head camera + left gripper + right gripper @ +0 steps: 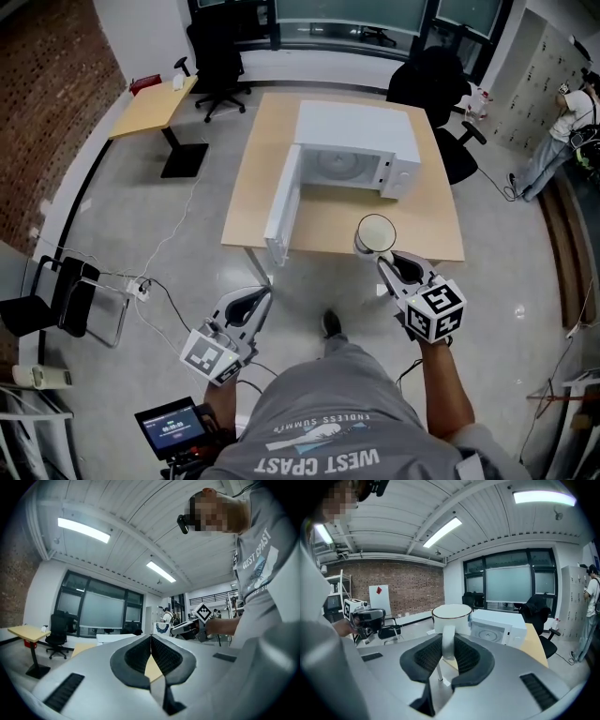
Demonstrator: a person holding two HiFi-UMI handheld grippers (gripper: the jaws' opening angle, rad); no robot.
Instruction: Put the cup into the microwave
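My right gripper (pixel 382 259) is shut on the handle of a white cup (pixel 374 234), which it holds upright over the front edge of the wooden table (pixel 441 234). In the right gripper view the cup (pixel 451 618) stands just past the jaws, its handle pinched between the pads (pixel 448 645). The white microwave (pixel 356 145) sits on the table beyond it, its door (pixel 284 203) swung open to the left. My left gripper (pixel 265 296) hangs lower left, off the table, jaws shut with nothing in them (pixel 151 645).
A small desk (pixel 155 105) and black office chairs (pixel 217 58) stand at the far left. Another black chair (pixel 433 84) is behind the table. A person (pixel 565 122) stands at the far right by lockers. Cables (pixel 155 281) lie on the floor at left.
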